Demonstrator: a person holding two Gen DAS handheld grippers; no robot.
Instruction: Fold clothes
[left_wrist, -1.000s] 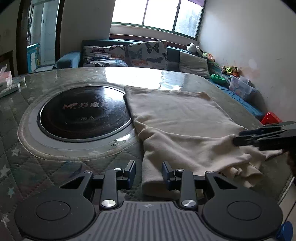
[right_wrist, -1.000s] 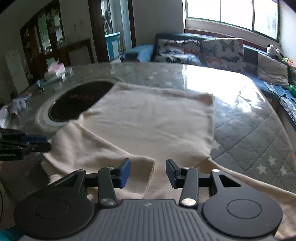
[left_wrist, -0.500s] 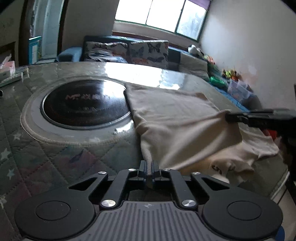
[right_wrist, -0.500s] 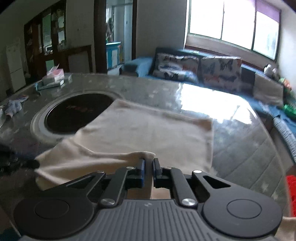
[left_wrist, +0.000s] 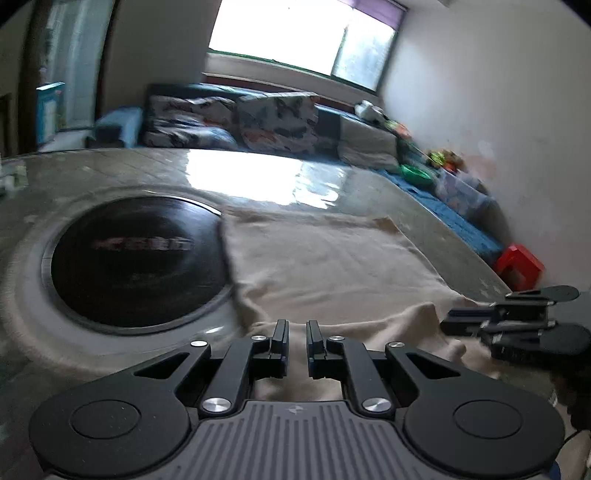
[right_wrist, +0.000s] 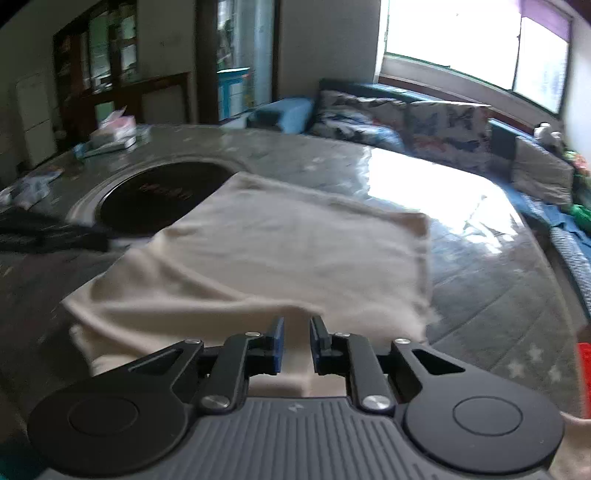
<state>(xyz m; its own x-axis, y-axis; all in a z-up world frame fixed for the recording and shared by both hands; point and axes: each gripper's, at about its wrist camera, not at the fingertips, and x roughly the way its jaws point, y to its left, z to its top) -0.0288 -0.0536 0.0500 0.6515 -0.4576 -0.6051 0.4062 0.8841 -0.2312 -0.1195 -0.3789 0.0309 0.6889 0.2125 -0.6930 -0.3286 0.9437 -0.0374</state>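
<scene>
Beige cloth (left_wrist: 325, 266) lies spread on the table (left_wrist: 110, 173), right of the dark round plate (left_wrist: 136, 258). Left gripper (left_wrist: 295, 334) and right gripper (right_wrist: 295, 332) hover at its near edge, jaws parted, gripping nothing.

Left gripper (left_wrist: 295, 334), right gripper (right_wrist: 296, 332): fingers parted (narrow gap).

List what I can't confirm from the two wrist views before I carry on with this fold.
1. Grip: the jaws of the left gripper and right gripper stand slightly apart; whether the beige cloth is pinched between them is unclear.
2. Cloth's near hem: hidden under each gripper body, both views.
3. Lettering on the black disc: motion-blurred, left wrist view.
</scene>
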